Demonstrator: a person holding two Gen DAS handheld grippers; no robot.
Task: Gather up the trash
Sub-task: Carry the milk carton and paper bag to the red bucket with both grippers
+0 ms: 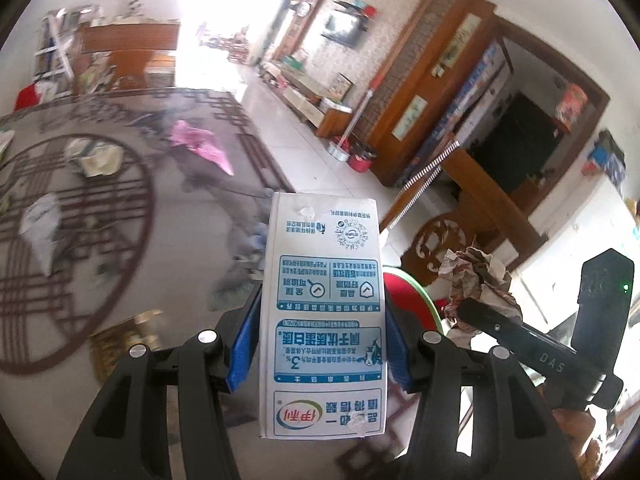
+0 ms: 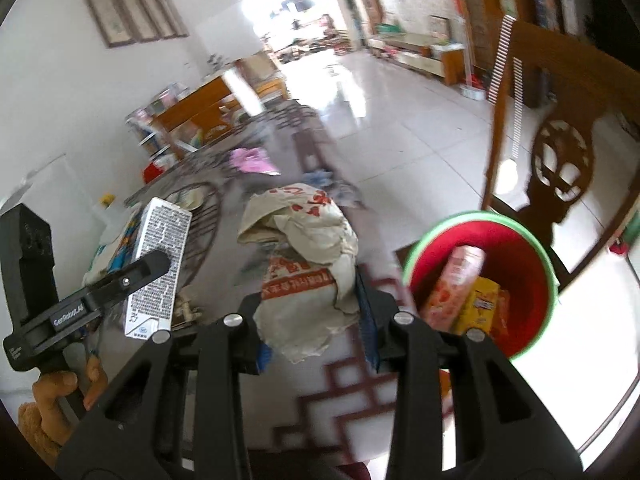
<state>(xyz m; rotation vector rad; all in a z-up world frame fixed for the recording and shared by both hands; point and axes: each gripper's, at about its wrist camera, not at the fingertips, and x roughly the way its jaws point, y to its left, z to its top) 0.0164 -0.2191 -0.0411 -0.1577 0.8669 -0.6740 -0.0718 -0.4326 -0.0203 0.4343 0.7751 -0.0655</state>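
Red bucket (image 2: 520,236) just right of right hand-held gripper (image 2: 308,300), clenched on crumpled paper (image 2: 304,248). Left hand-held gripper (image 1: 322,344) grips milk carton (image 1: 322,300) alongside. Carry step, likely. Next: swing right, release over bucket.

Blown-out daylight from far doorway (image 2: 296,4); motion blur, fisheye-warped dark edges

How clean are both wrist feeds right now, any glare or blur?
Left wrist: doorway blown out white, tabletop litter smeared, milk carton sharp in the left gripper. Right wrist: same glare, red bucket rim blurred, crumpled paper bag fairly sharp.
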